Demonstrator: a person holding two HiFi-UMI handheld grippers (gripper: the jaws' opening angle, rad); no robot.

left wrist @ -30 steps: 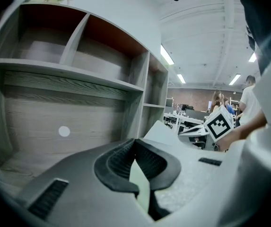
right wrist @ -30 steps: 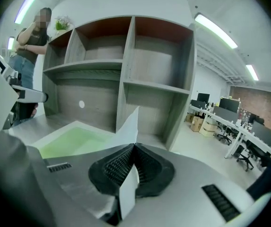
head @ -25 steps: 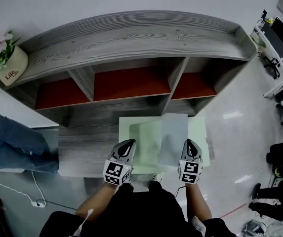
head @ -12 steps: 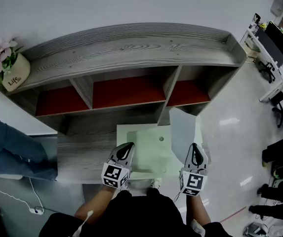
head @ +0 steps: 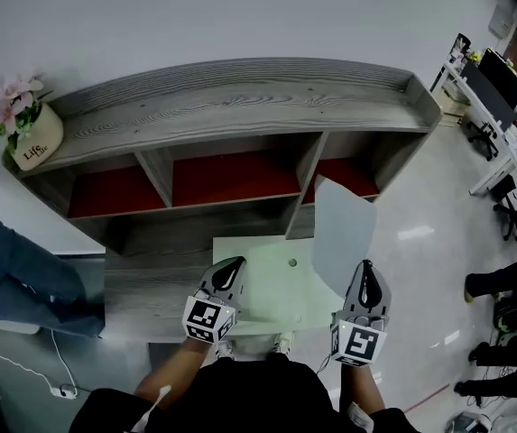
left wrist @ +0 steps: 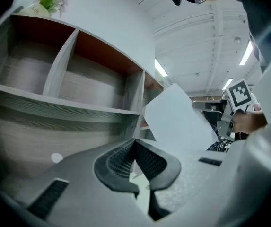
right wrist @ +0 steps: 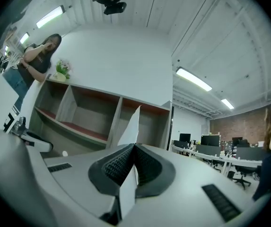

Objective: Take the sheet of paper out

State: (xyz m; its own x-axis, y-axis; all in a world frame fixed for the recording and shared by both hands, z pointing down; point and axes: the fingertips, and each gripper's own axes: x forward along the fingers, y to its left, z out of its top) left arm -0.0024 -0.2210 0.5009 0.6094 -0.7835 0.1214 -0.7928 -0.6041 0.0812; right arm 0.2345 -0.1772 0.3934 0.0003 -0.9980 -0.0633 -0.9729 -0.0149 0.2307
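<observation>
Your right hand-held gripper [head: 367,271] has its jaws closed on the sheet of paper [head: 341,233], pinching it at its near, lower edge. The sheet is in the air, clear of the green folder [head: 272,287] and to the right of it, in front of the right-hand compartment of the grey shelf unit [head: 240,97]. Its long axis runs from the jaws up and away toward the shelf, leaning slightly left in the head view, and it stands nearly on edge rather than flat.

Your left hand-held gripper [head: 232,267] sits at the folder's left edge. Its own view shows the left gripper [left wrist: 135,143] with the pads closed together and a pale green strip of the folder caught low between them.

The views disagree usefully. From the right gripper [right wrist: 135,148], the paper [right wrist: 129,126] is almost edge-on, a thin white blade rising past the pad tips. From the left gripper view you see the sheet's broad face [left wrist: 180,119] as a tilted white panel (with the marker cube [left wrist: 241,93] of the right gripper behind it). Only the head view shows the folder spread over the shelf unit's lower ledge and the flower pot [head: 37,142] on the top left end. Only the right gripper view shows a person [right wrist: 40,56] standing beside the shelf, and the desks with monitors [right wrist: 211,143].
</observation>
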